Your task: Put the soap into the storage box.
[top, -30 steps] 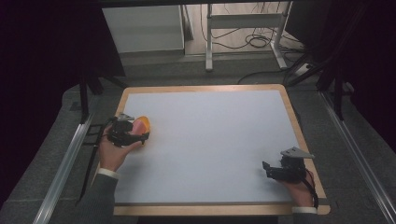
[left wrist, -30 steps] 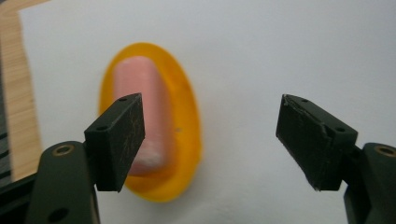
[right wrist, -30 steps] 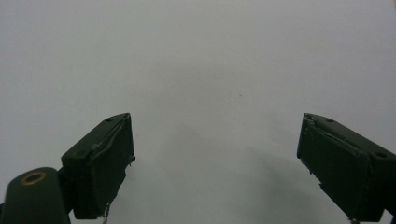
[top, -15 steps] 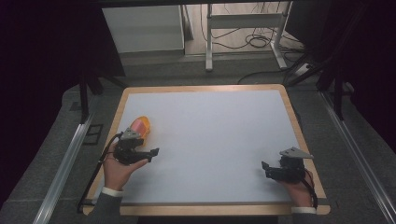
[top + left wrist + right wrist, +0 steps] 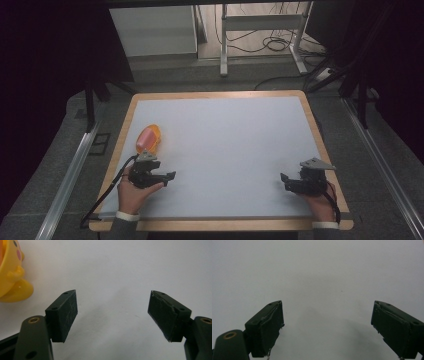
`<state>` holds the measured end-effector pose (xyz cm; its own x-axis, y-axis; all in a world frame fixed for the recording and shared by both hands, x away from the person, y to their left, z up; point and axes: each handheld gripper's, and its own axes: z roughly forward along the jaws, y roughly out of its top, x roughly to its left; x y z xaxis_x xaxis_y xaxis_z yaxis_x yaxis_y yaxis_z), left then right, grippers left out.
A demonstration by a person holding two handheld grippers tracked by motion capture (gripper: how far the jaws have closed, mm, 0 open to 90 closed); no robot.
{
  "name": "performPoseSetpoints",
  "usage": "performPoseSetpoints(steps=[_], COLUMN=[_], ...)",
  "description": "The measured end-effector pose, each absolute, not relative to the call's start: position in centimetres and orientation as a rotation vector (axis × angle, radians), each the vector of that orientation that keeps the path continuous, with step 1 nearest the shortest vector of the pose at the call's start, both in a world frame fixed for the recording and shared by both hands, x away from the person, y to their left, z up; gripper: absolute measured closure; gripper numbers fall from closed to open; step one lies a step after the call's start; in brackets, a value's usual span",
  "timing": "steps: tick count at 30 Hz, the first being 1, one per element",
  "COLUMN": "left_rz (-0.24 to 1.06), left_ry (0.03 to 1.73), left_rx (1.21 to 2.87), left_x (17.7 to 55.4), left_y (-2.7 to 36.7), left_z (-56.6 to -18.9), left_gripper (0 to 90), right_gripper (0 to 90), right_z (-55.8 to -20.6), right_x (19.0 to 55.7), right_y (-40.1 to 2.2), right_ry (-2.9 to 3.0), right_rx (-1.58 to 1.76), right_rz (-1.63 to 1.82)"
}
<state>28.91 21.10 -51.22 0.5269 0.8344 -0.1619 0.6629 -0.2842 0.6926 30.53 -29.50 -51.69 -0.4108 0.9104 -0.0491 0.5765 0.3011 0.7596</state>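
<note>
A yellow-orange toy (image 5: 148, 138) with a pink inside lies on the white tabletop (image 5: 225, 145) near its left edge. The left gripper view shows it as a yellow figure (image 5: 11, 272) with a pink cheek spot, at the upper left. My left gripper (image 5: 170, 175) sits just in front of the toy, apart from it, jaws wide open and empty (image 5: 112, 312). At the front right corner my right gripper (image 5: 284, 178) rests low over the table, open too, with bare white surface between its jaws (image 5: 327, 327).
A wooden rim (image 5: 320, 135) frames the tabletop. Metal rails (image 5: 70, 180) run along both sides of the table. Beyond the far edge stand a white cabinet (image 5: 150, 30) and a metal frame (image 5: 260, 35) with cables on the floor.
My left gripper let go of the toy and drew back toward the front edge, leaving the toy lying on the table. The right gripper stayed put.
</note>
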Motion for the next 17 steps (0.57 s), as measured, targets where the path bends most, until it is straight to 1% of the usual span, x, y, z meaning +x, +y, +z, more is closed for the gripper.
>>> performPoseSetpoints(steps=[8, 17], left_rz=[0.314, 0.299], left_ry=[1.211, 1.208], left_rx=[2.032, 2.038], left_x=[28.58, 28.54], left_y=[21.69, 21.49], left_z=[-51.49, -51.67], left_gripper=[24.5, 24.4], right_gripper=[10.6, 10.6], right_z=[-51.56, -51.29], right_x=[30.51, 30.45], right_y=[-29.44, -29.51], right_ry=[2.095, 2.081], right_rx=[1.316, 1.314], right_rz=[0.93, 0.942])
